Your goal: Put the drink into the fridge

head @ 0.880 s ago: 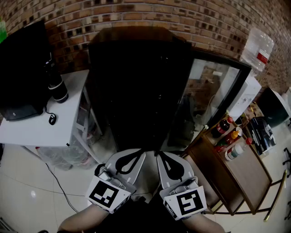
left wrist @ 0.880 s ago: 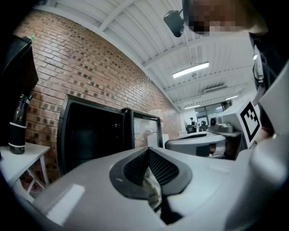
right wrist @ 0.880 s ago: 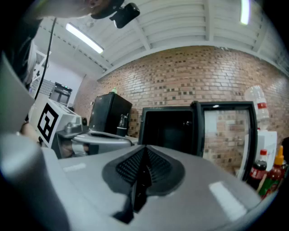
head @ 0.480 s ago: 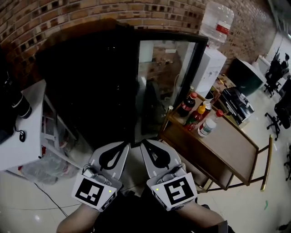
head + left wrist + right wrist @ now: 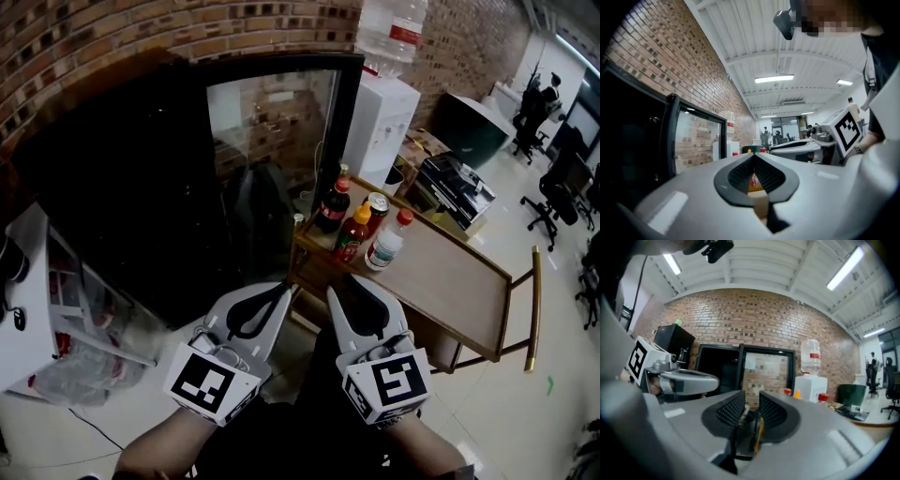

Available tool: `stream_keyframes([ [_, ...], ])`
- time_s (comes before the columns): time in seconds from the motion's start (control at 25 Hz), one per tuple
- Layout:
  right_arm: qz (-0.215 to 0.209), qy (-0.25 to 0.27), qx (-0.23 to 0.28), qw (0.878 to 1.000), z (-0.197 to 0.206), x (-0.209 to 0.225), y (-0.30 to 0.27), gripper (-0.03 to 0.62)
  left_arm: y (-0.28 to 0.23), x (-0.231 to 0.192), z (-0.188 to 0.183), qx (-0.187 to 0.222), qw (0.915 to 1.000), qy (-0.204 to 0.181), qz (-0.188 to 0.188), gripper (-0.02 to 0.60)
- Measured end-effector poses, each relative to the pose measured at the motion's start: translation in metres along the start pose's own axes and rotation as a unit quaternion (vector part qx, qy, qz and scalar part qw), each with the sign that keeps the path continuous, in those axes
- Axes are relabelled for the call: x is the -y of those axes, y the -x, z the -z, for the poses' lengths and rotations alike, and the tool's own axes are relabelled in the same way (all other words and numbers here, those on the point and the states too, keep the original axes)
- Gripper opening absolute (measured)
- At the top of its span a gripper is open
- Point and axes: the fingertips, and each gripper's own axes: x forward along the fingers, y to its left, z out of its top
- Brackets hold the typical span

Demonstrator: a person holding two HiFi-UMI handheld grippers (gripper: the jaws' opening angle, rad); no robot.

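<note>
The view has swung from the dark fridge (image 5: pixel 122 187) toward the table (image 5: pixel 450 281), where the cola bottle (image 5: pixel 330 204) and other drinks stand ahead of the closed left tool (image 5: pixel 277 289) and slightly parted right tool (image 5: pixel 345 281), both empty, so picking seems next.

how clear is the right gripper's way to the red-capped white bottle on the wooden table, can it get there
Probably yes: the right gripper is empty, jaws slightly apart, and the red-capped white bottle stands on the wooden table ahead of it, nothing between. The jaws may need to open wider.
</note>
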Motion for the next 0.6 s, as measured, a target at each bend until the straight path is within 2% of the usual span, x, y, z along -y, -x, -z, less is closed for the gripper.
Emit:
stream_keyframes([
  [0.08,0.028,-0.003,-0.007,1.0,0.007,0.025,0.007,0.093,-0.021,0.014,-0.003,0.005,0.9997,0.014,0.022,0.005],
  [0.24,0.071,-0.014,-0.019,0.997,0.021,0.068,0.017,0.112,-0.057,0.035,0.001,0.002,0.9985,0.013,0.053,0.005],
  [0.6,0.131,-0.017,-0.034,0.991,0.03,0.134,0.017,0.17,-0.101,0.057,0.0,0.0,0.9963,0.005,0.086,0.005],
])
